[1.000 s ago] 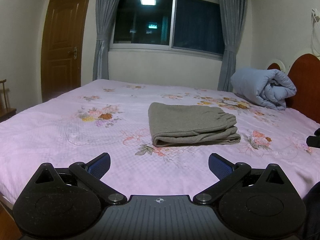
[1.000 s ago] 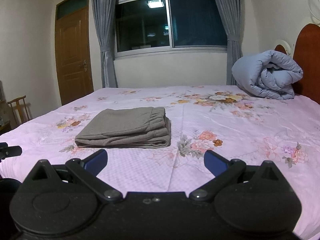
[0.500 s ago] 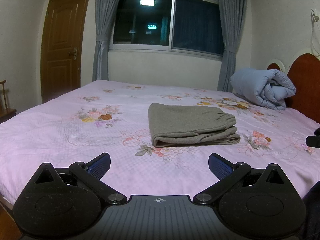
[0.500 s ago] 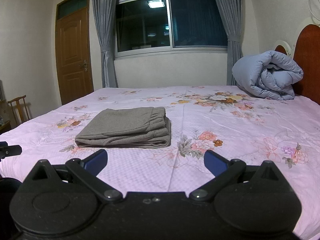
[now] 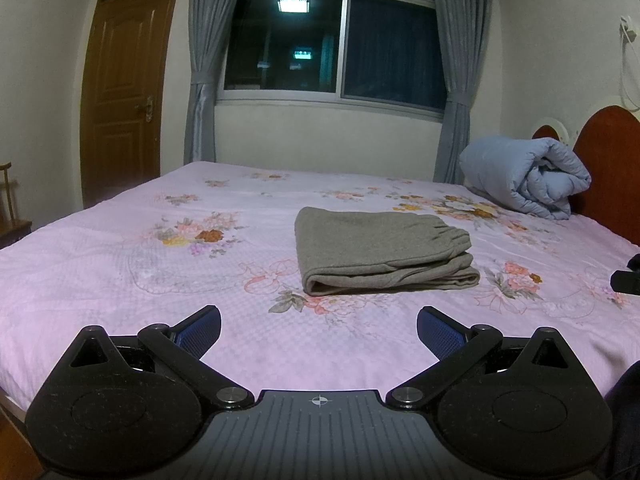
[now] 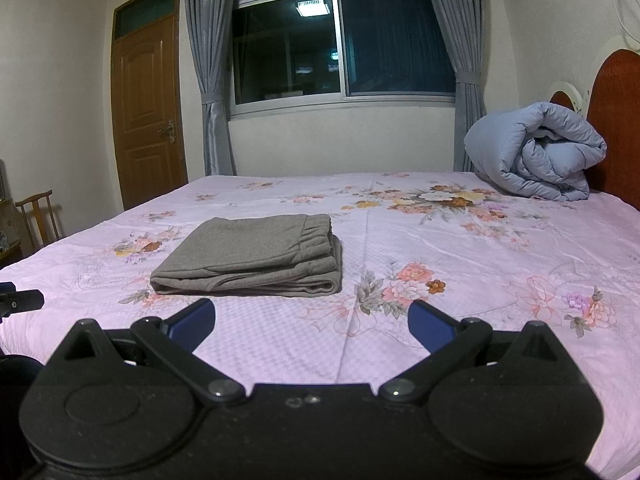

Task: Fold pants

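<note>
The grey pants [image 5: 380,250] lie folded in a neat rectangle in the middle of the pink floral bed [image 5: 120,264]. They also show in the right wrist view [image 6: 256,258], left of centre. My left gripper [image 5: 319,326] is open and empty, held back over the near edge of the bed, well short of the pants. My right gripper [image 6: 311,322] is open and empty too, just short of the pants' front edge. The tip of the other gripper shows at the edge of each view [image 5: 628,278] [image 6: 20,302].
A rolled blue-grey duvet [image 5: 528,178] lies at the head of the bed by the red headboard [image 5: 608,168]. A window with grey curtains [image 5: 336,44] is behind the bed. A wooden door [image 5: 120,92] and a chair [image 6: 38,216] stand at the left.
</note>
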The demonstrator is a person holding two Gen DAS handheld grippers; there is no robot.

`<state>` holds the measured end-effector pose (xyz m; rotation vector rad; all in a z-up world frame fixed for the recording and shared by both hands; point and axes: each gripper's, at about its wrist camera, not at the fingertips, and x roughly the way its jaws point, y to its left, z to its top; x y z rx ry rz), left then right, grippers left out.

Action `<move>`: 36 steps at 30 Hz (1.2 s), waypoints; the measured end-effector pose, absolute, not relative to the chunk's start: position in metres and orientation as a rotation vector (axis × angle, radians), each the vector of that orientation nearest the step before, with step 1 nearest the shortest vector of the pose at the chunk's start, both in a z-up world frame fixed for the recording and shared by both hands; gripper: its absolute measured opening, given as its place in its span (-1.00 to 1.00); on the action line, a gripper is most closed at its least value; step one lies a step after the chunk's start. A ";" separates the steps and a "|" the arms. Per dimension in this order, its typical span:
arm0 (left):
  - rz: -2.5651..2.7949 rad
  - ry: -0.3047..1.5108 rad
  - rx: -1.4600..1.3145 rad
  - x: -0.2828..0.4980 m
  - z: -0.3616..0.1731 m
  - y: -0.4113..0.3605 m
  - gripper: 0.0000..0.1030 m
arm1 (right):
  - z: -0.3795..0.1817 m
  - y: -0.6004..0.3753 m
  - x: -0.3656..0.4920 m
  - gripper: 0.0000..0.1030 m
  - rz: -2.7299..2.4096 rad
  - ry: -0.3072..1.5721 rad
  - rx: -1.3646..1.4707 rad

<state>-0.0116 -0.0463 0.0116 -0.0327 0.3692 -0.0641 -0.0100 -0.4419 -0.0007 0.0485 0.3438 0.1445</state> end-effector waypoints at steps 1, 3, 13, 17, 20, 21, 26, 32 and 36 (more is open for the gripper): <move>-0.064 0.368 -0.033 -0.012 0.012 -0.046 1.00 | -0.001 -0.442 -0.010 0.89 0.144 0.344 0.048; -0.064 0.369 -0.034 -0.012 0.011 -0.046 1.00 | -0.001 -0.442 -0.010 0.89 0.144 0.344 0.048; -0.065 0.369 -0.033 -0.011 0.011 -0.046 1.00 | -0.001 -0.442 -0.010 0.89 0.144 0.344 0.048; -0.064 0.369 -0.033 -0.011 0.011 -0.047 1.00 | -0.001 -0.442 -0.010 0.89 0.144 0.344 0.047; -0.064 0.368 -0.033 -0.011 0.011 -0.047 1.00 | -0.001 -0.441 -0.010 0.89 0.144 0.344 0.048; -0.064 0.368 -0.033 -0.011 0.011 -0.047 1.00 | -0.001 -0.441 -0.010 0.89 0.144 0.344 0.047; -0.064 0.367 -0.033 -0.011 0.011 -0.046 1.00 | -0.001 -0.441 -0.010 0.89 0.144 0.344 0.047; -0.047 0.335 -0.018 -0.013 0.014 -0.046 1.00 | -0.001 -0.441 -0.010 0.89 0.144 0.344 0.046; -0.058 0.342 -0.032 -0.011 0.015 -0.042 1.00 | -0.001 -0.441 -0.010 0.89 0.144 0.344 0.047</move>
